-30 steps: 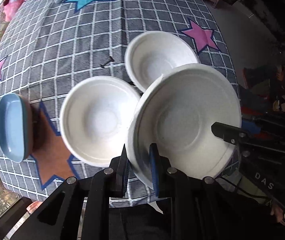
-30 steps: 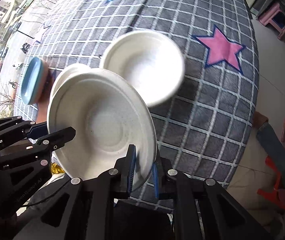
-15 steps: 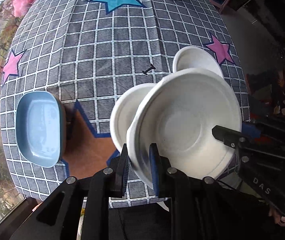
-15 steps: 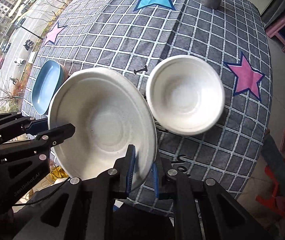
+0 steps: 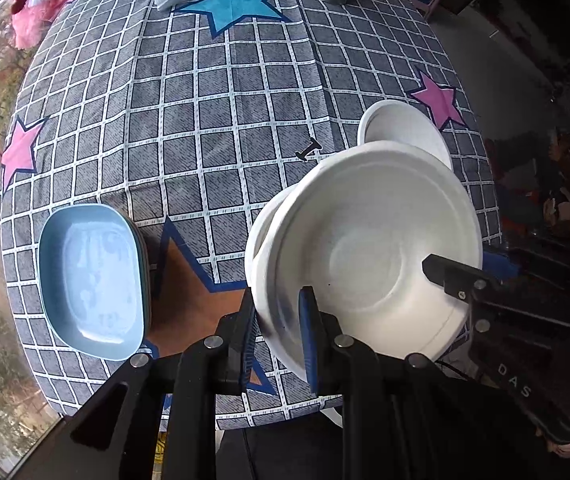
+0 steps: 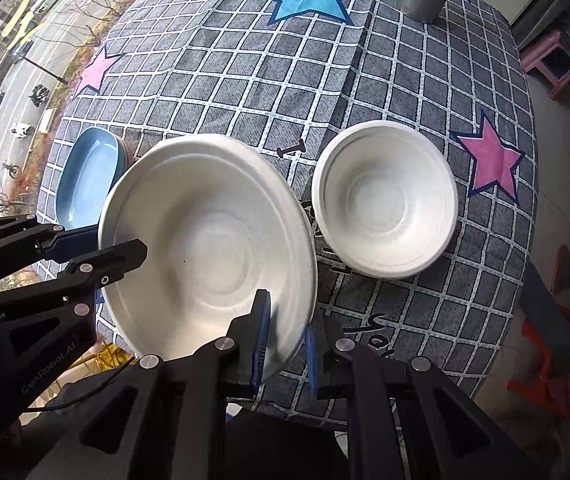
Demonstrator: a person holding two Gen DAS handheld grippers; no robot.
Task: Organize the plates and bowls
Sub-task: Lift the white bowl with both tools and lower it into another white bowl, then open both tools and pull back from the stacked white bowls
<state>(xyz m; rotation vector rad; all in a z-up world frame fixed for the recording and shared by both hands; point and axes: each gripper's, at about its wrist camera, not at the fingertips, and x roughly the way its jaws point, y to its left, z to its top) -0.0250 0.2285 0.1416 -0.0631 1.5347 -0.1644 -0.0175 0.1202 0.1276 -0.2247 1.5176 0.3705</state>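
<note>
white bowl (image 6: 209, 240) is tilted above the table's near edge, pinched at its rim by both left gripper (image 5: 279, 332) and right gripper (image 6: 285, 338); uneven pulling could flex the thin rim and let it slip to the floor

The left tongs (image 5: 277, 328) pinch the near rim of a white bowl (image 5: 365, 256). The right tongs (image 6: 285, 334) clamp the same bowl's opposite rim, both reaching inward toward each other.
</note>
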